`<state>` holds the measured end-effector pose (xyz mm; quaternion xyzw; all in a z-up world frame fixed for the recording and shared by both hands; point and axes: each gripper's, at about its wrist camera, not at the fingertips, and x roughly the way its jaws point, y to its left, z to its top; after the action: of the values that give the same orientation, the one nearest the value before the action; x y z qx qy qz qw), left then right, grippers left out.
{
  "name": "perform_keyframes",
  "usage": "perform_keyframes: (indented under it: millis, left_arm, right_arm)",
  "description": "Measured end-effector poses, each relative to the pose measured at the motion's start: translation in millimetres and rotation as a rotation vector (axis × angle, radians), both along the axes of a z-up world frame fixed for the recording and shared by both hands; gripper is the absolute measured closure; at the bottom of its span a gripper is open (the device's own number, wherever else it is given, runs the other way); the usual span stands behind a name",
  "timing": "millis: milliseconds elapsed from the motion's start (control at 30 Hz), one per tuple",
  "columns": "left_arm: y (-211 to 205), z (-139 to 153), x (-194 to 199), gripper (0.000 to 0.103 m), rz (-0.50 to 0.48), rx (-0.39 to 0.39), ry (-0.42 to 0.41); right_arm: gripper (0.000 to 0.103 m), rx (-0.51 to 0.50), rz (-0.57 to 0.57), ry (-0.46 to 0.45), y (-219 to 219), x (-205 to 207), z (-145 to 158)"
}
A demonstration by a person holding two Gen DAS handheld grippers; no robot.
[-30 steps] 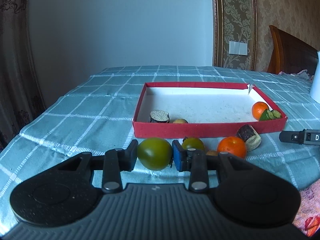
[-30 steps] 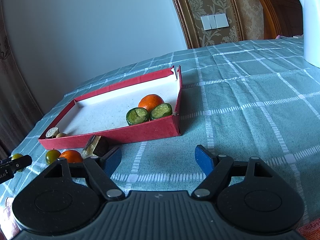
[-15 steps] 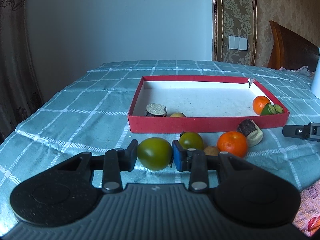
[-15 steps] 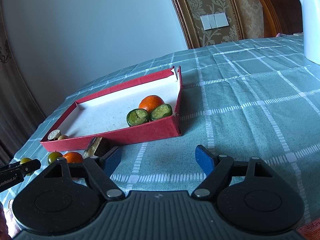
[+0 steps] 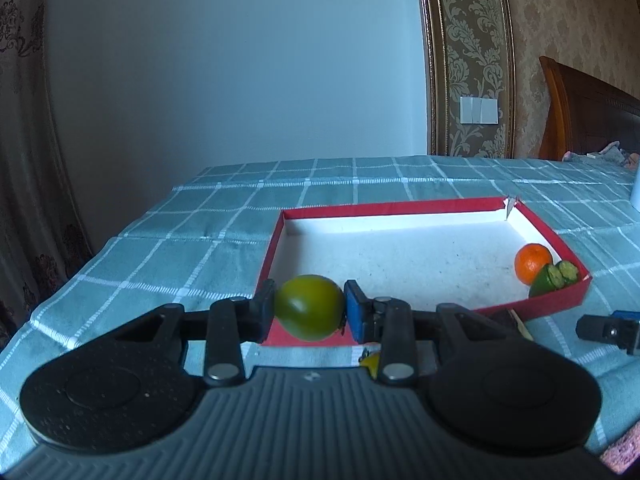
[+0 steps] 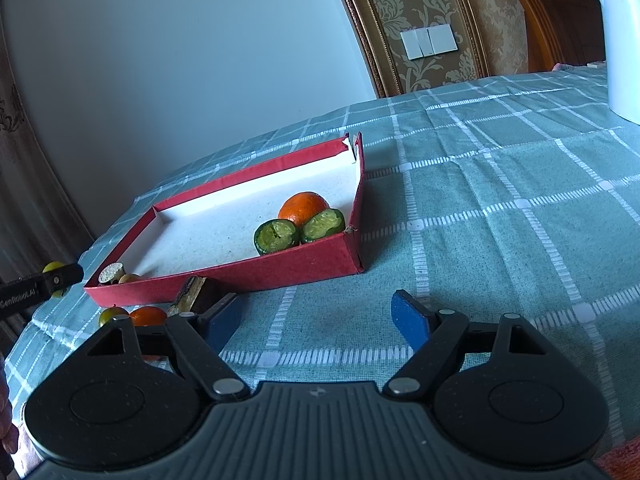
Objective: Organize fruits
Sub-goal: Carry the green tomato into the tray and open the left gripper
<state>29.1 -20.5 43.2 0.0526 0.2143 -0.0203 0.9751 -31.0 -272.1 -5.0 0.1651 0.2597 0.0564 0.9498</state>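
My left gripper (image 5: pixel 310 309) is shut on a green tomato (image 5: pixel 308 306), held above the near left corner of the red tray (image 5: pixel 400 207). In the tray's right corner lie an orange (image 5: pixel 532 263) and two cut green halves (image 5: pixel 554 278). The right wrist view shows that tray (image 6: pixel 256 268), a cut dark piece (image 6: pixel 111 272) and a small yellow fruit (image 6: pixel 129 279) in its left corner. In front of it on the cloth are a small green tomato (image 6: pixel 111 315), another orange (image 6: pixel 148 315) and a brown cut piece (image 6: pixel 196 298). My right gripper (image 6: pixel 318 320) stands open over bare cloth.
A checked teal cloth (image 6: pixel 500 208) covers the table. A white kettle (image 6: pixel 618 36) stands at the far right. A wooden headboard (image 5: pixel 588 116) rises behind the table. The table's left edge drops off beside a curtain (image 5: pixel 24 160).
My left gripper has risen and moved forward with the green tomato, up to the tray's near left corner. The loose fruits have slipped below its view. The right gripper has stayed put.
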Motion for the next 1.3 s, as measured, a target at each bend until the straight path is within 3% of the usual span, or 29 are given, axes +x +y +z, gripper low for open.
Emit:
perform_keyframes:
  millis: [300, 500, 700, 867, 1000, 1133, 1300]
  left_arm:
    - [-8.6, 0.3, 61.0, 0.07, 0.038, -0.003, 0.036]
    - [-6.0, -12.7, 76.3, 0.07, 0.032, -0.043, 0.07]
    - [-9.1, -26.1, 77.4, 0.066, 0.033, -0.024, 0.084]
    - [-11.2, -25.8, 75.5, 0.051, 0.031, -0.018, 0.076]
    - [-11.1, -22.6, 71.6, 0.051, 0.029, -0.026, 0.073]
    - [-10.3, -17.1, 61.0, 0.049, 0.02, -0.042, 0.073]
    - [-8.8, -9.2, 35.4, 0.039, 0.001, -0.05, 0.065]
  right_arm:
    - [0.02, 0.013, 0.001, -0.003, -2.0, 0.1, -0.5]
    - [0.02, 0.022, 0.002, -0.006, -2.5, -0.4, -0.7]
    - [0.02, 0.023, 0.002, -0.006, -2.6, -0.5, -0.7]
    - [0.019, 0.023, 0.002, -0.006, -2.7, -0.5, -0.6]
    - [0.019, 0.024, 0.002, -0.007, -2.7, -0.7, -0.7]
    - [0.019, 0.027, 0.002, -0.007, -2.5, -0.4, -1.0]
    - [0.019, 0.032, 0.003, -0.008, -2.7, 0.0, -1.2]
